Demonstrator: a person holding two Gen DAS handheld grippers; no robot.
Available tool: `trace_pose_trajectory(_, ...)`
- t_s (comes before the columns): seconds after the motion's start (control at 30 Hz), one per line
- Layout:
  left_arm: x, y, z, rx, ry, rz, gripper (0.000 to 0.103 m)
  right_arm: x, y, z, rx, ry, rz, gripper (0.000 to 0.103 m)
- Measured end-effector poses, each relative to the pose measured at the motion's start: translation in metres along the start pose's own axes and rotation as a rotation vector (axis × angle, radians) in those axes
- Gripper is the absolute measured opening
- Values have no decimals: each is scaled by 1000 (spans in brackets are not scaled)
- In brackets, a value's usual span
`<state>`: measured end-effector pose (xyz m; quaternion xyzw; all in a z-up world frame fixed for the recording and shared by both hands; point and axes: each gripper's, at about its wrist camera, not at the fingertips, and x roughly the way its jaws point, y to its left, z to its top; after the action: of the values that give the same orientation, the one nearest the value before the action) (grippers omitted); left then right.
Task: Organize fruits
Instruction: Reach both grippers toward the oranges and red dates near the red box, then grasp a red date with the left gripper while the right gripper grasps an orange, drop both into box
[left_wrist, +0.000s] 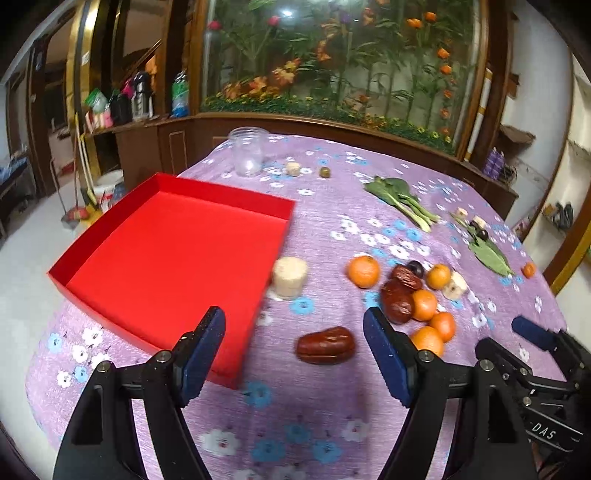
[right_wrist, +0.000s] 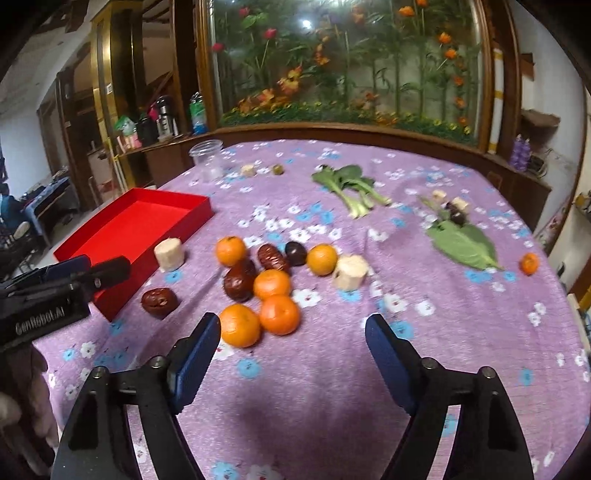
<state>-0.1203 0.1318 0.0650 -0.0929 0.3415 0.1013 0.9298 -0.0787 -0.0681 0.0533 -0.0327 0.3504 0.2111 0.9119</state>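
An empty red tray (left_wrist: 177, 254) lies at the table's left; it also shows in the right wrist view (right_wrist: 147, 225). Several oranges (right_wrist: 275, 286) and red dates (right_wrist: 240, 278) cluster mid-table, also in the left wrist view (left_wrist: 402, 291). One lone date (left_wrist: 325, 345) lies between my left gripper's fingers, a little ahead of them; it appears in the right wrist view (right_wrist: 159, 302) by the tray. My left gripper (left_wrist: 295, 328) is open and empty. My right gripper (right_wrist: 293, 332) is open and empty, just right of the nearest orange (right_wrist: 240, 325).
Pale cut stem pieces (left_wrist: 290, 277) (right_wrist: 350, 272), leafy greens (right_wrist: 351, 184), a large leaf (right_wrist: 463, 245), a lone orange (right_wrist: 529, 263) and a clear jar (left_wrist: 248, 151) lie on the purple flowered cloth (right_wrist: 314, 387). Wooden cabinets and a flower display stand behind.
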Motion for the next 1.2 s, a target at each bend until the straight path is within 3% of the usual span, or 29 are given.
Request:
trace_pose_trajectory(0.13, 8, 18, -2, -20, 35, -26, 53, 8, 1, 1, 8, 20, 29, 78)
trace_pose_trajectory(0.27, 14, 11, -9, 18, 60, -50, 52, 17, 7, 1, -8, 45, 57, 75)
trace_pose_trajectory(0.37, 20, -2, -13, 71, 65, -92, 50, 25, 15, 1, -33, 80, 98, 66)
trace_pose_trajectory(0.53, 39, -22, -13, 162, 111, -142, 43, 41, 30, -1, -71, 128, 157, 64)
trace_pose_trajectory(0.67, 56, -32, -16, 221, 149, -140, 43, 53, 35, 4, -68, 152, 179, 64)
trace_pose_trajectory(0.83, 60, -29, -11, 233, 172, -170, 43, 61, 40, 8, -89, 167, 160, 62)
trace_pose_trajectory(0.93, 59, -28, -13, 264, 197, -225, 33, 60, 41, 8, -96, 171, 146, 51)
trace_pose_trajectory(1.0, 60, -29, -13, 281, 202, -226, 32, 63, 39, 8, -100, 181, 120, 38)
trace_pose_trajectory(1.13, 66, -33, -12, 314, 223, -225, 33, 61, 30, 9, -59, 197, 153, 38)
trace_pose_trajectory(1.2, 75, -39, -16, 362, 250, -169, 33, 61, 28, 9, -47, 198, 161, 39)
